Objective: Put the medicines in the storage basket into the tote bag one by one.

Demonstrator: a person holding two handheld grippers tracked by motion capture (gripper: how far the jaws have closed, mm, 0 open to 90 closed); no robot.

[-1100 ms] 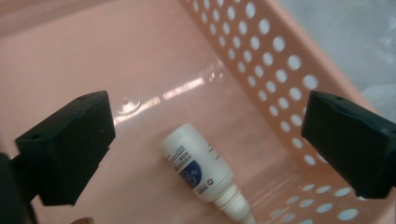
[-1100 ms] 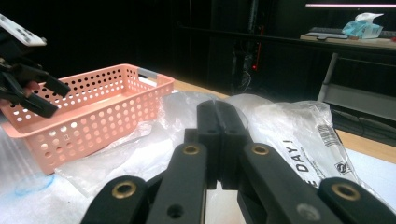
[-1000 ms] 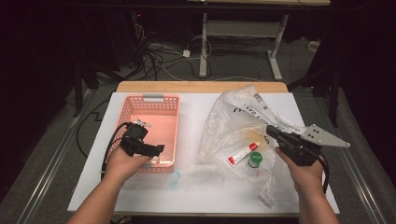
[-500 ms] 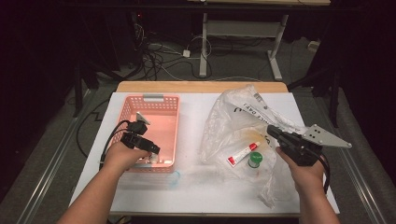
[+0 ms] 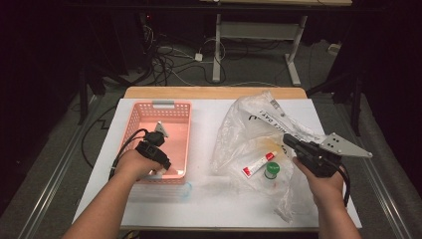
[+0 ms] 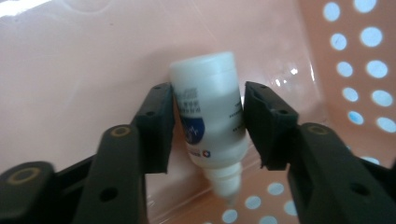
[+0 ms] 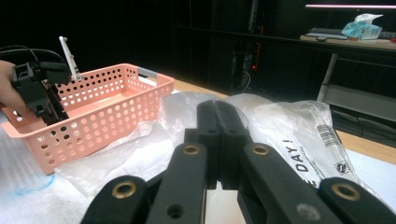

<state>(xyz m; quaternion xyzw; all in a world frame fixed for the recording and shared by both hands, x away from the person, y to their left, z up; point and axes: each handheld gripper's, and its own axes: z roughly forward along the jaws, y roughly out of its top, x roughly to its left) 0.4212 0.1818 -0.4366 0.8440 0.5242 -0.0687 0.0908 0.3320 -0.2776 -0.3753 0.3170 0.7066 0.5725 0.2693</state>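
Left gripper (image 6: 206,126) down inside the pink basket (image 5: 171,109), jaws just been closing, a small white dropper bottle (image 6: 210,122) between them; left pad touching its label, right pad just beside its other side, so not yet a firm hold, by the look of it. Bottle lying on the basket floor, cap end away from the camera, nozzle toward it. Compared with a second back, hand (image 5: 133,164) drawn nearer, toward the basket's near wall, and lower. Probable meaning: bottle about to be pinched, either for lifting out or for setting straight in the basket; which one, impossible to tell from here.

Right gripper (image 7: 217,140) fully closed, nothing between the jaws, held above the crumpled clear plastic bag (image 5: 249,130) at the right, same place as a second ago.

Inside the bag, near side: a red-and-white tube (image 5: 258,164) and, just to its right, a small green-capped jar (image 5: 271,171). Basket at the left, otherwise bare as far as visible. White table (image 5: 209,211) under both.
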